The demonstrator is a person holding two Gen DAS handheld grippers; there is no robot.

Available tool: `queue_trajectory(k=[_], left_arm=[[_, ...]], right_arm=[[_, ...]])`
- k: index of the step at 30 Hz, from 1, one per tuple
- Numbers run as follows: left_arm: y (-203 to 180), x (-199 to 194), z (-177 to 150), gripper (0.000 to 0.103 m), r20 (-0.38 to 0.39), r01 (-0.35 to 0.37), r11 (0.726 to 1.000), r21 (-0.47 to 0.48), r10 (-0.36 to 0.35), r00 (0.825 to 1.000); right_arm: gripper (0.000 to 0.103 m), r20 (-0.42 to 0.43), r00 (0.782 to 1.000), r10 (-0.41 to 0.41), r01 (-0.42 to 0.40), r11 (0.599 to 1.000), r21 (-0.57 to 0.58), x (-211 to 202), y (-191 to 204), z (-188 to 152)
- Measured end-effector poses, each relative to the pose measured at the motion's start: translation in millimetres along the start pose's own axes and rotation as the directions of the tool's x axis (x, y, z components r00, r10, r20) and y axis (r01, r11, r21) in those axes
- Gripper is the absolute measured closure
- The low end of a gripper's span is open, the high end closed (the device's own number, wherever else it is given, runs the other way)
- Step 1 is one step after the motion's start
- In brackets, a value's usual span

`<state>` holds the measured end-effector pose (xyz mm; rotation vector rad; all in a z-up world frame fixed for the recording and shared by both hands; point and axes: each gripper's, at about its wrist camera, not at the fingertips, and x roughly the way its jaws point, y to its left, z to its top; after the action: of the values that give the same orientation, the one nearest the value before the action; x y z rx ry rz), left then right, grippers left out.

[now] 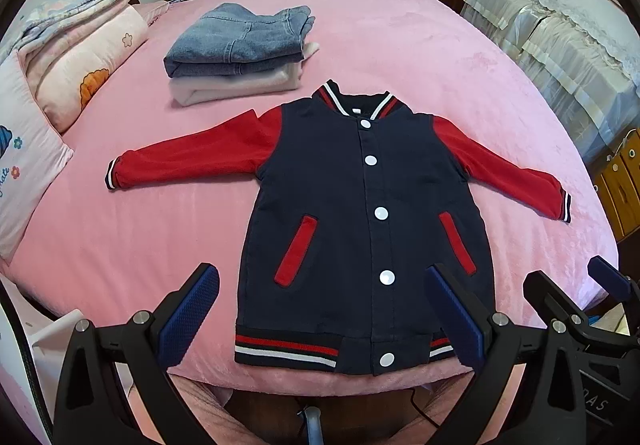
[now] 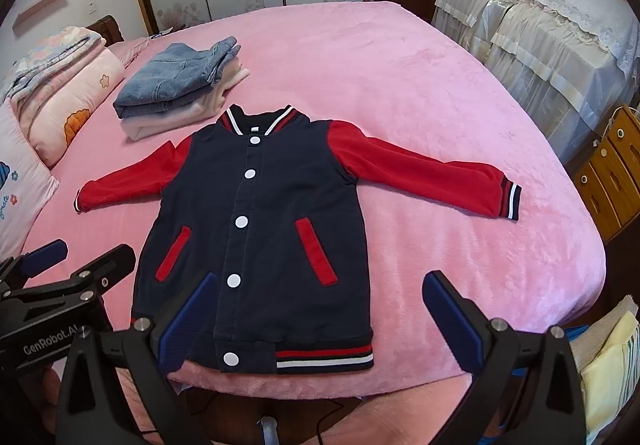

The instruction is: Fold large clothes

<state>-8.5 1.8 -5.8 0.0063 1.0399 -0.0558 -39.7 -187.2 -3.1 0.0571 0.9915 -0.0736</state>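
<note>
A navy varsity jacket [image 1: 360, 213] with red sleeves and white snaps lies flat, front up, on the pink bed [image 1: 400, 45], both sleeves spread out; it also shows in the right wrist view [image 2: 260, 229]. Its striped hem lies at the bed's near edge. My left gripper [image 1: 320, 313] is open and empty, hovering above the hem. My right gripper [image 2: 316, 317] is open and empty above the hem's right half. The right gripper shows at the right edge of the left wrist view [image 1: 572, 285]. The left gripper shows at the left edge of the right wrist view [image 2: 80, 257].
A stack of folded jeans and a pale garment [image 1: 236, 53] lies behind the jacket to the left. Folded quilts and pillows [image 1: 72, 45] lie at the left. A covered sofa [image 1: 560, 29] and wooden drawers [image 2: 608, 173] stand to the right.
</note>
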Motion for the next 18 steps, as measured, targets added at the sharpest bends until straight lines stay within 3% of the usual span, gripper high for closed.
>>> queue_trajectory(k=[18], left_arm=[[0.8,-8.7,-2.7,0.002,0.023,-0.023,1.0,0.004,0.023,0.999]], right_arm=[[0.001,0.005,1.0,0.002,-0.002,1.0,0.001,-4.4,0.4,-3.6]])
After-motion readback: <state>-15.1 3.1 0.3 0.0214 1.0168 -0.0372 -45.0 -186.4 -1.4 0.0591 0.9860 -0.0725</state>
